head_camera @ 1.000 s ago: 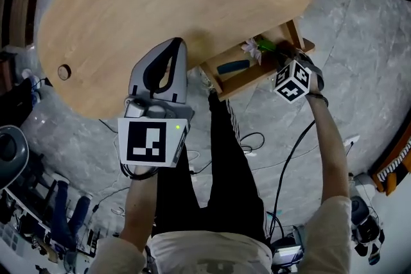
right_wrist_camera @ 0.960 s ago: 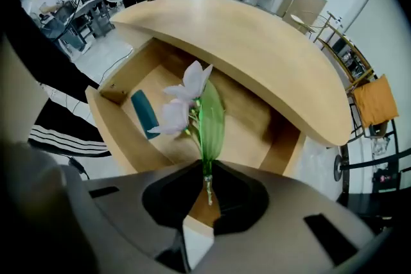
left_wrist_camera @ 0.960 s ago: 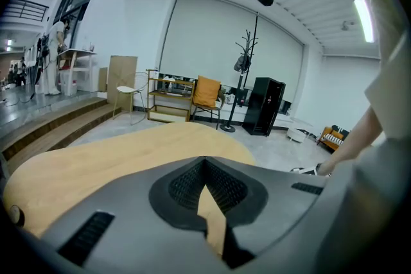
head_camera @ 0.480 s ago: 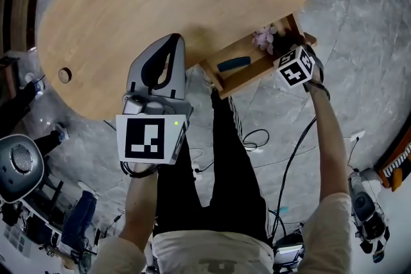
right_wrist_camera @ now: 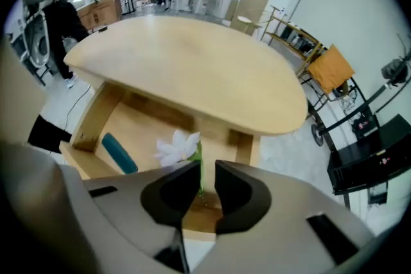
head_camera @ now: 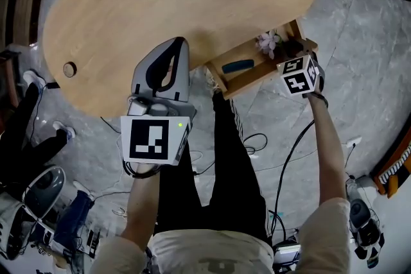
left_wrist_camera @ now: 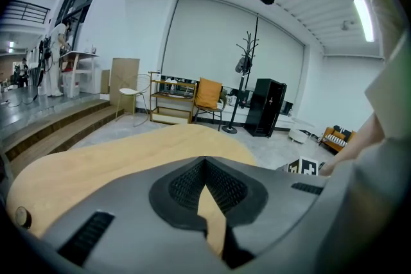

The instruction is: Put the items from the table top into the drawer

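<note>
Two things lie in the open drawer, which juts out from under the lower right edge of the oval wooden table in the head view. A teal oblong item lies toward the drawer's left. A pale flower lies toward its right end, apart from the teal item. The table top shows a small round hole near its left edge.

The right gripper hangs over the drawer's right end, at the right of the head view, pointing steeply down. Its jaws have just been closing and stand a narrow way apart. In the right gripper view the flower's green stem shows in the gap between them, with the white petals just to the upper left. The pads do not press on the stem, and the flower lies in the drawer.

The left gripper sits at the centre of the head view, over the table's near edge, its grey body pointing up the frame across the wood. In the left gripper view its jaw tips meet, with only a sliver of table top seen behind them, and it holds nothing.

Black trousers fill the lower middle of the head view, and cables trail over the grey marbled floor.
</note>
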`<state>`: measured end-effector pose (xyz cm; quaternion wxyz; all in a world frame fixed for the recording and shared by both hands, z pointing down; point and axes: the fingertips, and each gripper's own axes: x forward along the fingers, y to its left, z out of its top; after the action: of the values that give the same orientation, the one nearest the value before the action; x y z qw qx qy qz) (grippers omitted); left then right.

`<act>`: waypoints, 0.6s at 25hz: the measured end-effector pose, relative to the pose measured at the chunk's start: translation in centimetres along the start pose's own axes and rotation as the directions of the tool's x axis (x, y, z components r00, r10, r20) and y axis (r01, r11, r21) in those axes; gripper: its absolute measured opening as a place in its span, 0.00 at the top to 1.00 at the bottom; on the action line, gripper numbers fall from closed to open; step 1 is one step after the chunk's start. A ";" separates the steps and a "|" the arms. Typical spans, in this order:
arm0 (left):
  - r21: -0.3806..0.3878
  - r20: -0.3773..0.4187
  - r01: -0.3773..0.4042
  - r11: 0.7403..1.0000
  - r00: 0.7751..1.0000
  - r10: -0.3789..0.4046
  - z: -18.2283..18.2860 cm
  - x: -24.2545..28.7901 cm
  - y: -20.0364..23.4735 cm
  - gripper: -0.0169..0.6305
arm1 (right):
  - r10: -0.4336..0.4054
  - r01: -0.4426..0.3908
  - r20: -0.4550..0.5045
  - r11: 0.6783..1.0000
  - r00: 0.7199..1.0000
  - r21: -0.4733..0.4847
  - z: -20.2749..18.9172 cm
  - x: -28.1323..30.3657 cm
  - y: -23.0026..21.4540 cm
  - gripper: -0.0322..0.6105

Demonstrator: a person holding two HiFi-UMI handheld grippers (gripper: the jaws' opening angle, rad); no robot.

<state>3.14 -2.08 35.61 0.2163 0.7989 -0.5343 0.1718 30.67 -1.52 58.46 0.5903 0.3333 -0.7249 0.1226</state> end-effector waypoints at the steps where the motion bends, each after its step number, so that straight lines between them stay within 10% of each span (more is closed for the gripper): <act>1: -0.004 0.009 -0.003 1.000 1.000 0.003 0.3 -0.3 0.2 0.96 | -0.034 0.033 0.035 0.999 0.999 0.037 1.2 -0.9 -0.6 0.85; 6: -0.014 0.049 -0.017 1.000 0.999 0.018 1.0 -1.4 1.3 0.96 | -0.176 0.086 0.247 0.938 0.953 0.336 8.0 -6.1 -1.9 0.93; 15: -0.085 0.094 -0.065 0.994 0.993 0.073 1.6 -3.1 4.3 0.96 | -0.307 -0.100 0.583 0.822 0.753 0.561 22.8 -18.8 4.4 0.94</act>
<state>-1.90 -1.93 33.41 0.2166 0.7778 -0.5781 0.1183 11.75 -4.90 35.60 0.1830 0.5540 -0.7939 0.1713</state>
